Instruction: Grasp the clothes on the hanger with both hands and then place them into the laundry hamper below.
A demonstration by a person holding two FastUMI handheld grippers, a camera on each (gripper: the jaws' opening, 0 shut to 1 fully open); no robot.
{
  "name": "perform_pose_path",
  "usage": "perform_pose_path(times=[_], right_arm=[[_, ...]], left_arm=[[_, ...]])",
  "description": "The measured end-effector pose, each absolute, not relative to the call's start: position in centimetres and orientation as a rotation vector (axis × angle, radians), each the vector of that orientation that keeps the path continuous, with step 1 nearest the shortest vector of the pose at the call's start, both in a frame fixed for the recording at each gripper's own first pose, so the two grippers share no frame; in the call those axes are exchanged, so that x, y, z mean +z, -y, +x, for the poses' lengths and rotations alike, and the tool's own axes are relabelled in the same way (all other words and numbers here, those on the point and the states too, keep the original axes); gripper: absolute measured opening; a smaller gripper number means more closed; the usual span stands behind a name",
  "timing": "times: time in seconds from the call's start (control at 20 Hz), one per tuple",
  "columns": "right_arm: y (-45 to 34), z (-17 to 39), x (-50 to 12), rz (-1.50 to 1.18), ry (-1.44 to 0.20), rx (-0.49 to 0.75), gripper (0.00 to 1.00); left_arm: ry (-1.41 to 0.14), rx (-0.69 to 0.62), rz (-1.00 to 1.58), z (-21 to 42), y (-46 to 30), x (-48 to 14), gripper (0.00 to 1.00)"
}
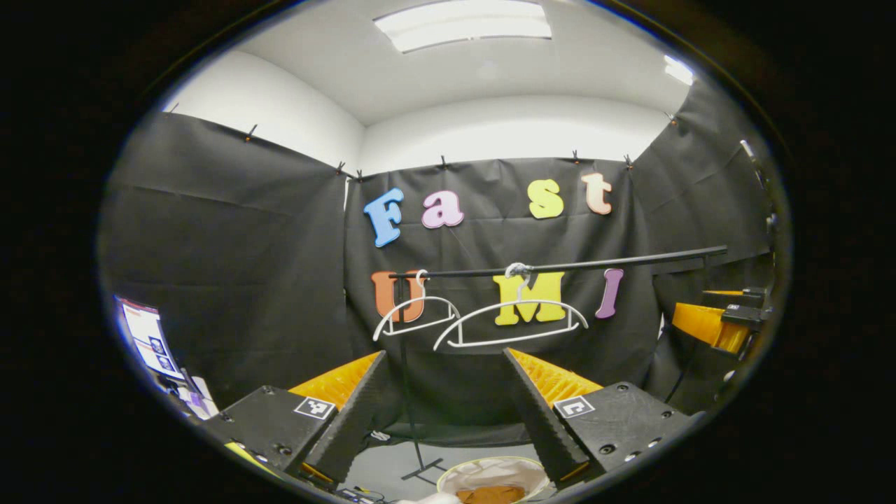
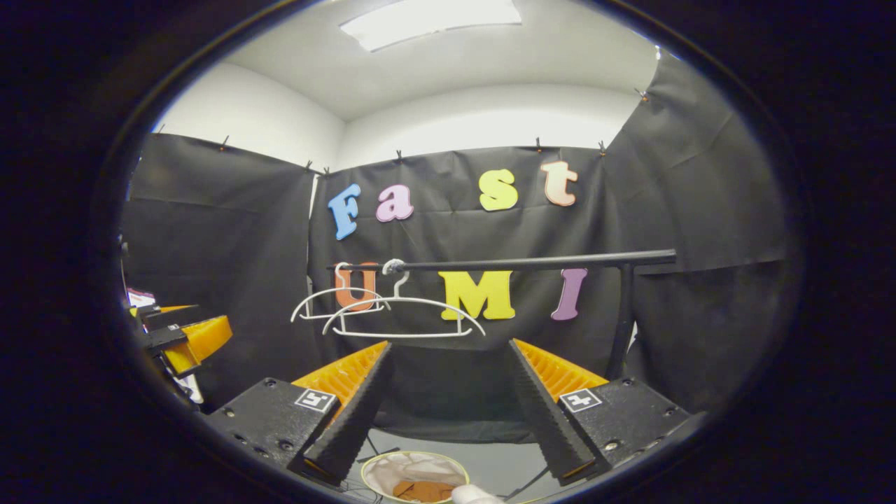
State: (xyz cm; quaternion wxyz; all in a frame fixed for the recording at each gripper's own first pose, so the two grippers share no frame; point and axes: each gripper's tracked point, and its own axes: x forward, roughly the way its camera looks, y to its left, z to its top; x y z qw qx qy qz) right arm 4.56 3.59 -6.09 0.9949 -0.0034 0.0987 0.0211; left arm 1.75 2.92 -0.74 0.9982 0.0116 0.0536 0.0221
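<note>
step: done, clothes point(image 1: 490, 493) in hamper point(image 1: 448, 479) | hangers point(image 1: 511, 322) bare | left gripper point(image 1: 448, 413), right gripper point(image 2: 448, 406) both spread, empty | judge: withdraw clear of rail point(image 1: 560, 266)

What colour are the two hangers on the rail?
White, both bare; the hangers show best in the left gripper view.

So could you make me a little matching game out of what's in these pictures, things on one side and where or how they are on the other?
Things:
1. white hangers
2. laundry hamper
3. black rail
4. left tool

Descriptions:
A. on the floor below, with brown and white cloth inside
B. fingers spread wide apart, nothing between them
C. bare, hooked on the rail
D. runs across in front of the black cloth wall

Pairs: 1-C, 2-A, 3-D, 4-B
</note>
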Motion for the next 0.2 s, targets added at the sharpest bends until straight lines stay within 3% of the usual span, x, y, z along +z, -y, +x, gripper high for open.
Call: perform_pose_path(times=[0.2], right_arm=[[-3.83, 4.3, -6.4, -0.009, -0.193, 0.044, 1.0]], left_arm=[[-0.109, 0.045, 0.031, 1.43, -3.05, -0.89, 1.0]])
